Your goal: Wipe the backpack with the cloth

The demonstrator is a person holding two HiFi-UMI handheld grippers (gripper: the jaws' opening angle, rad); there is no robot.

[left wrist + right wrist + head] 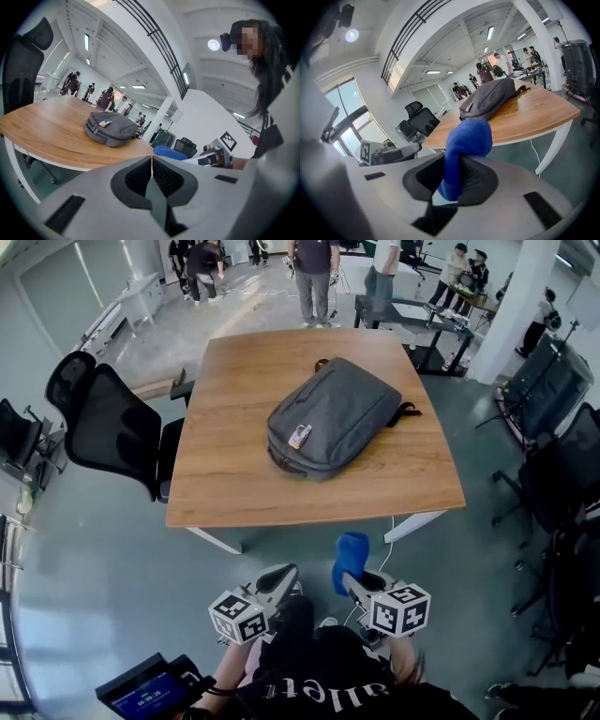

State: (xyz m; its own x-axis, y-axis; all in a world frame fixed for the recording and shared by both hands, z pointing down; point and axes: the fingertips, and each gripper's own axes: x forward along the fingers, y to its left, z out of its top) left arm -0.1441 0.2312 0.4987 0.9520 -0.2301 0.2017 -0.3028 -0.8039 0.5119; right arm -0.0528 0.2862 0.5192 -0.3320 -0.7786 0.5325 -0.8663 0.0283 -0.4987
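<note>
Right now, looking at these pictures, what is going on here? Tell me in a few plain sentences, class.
A person stands short of a wooden table, with a gripper in each hand. The right gripper is shut on a blue cloth, which bulges out above its jaws. The left gripper is shut and holds nothing. A grey backpack lies flat on the table with neither gripper near it, so wiping has not yet begun.
</note>
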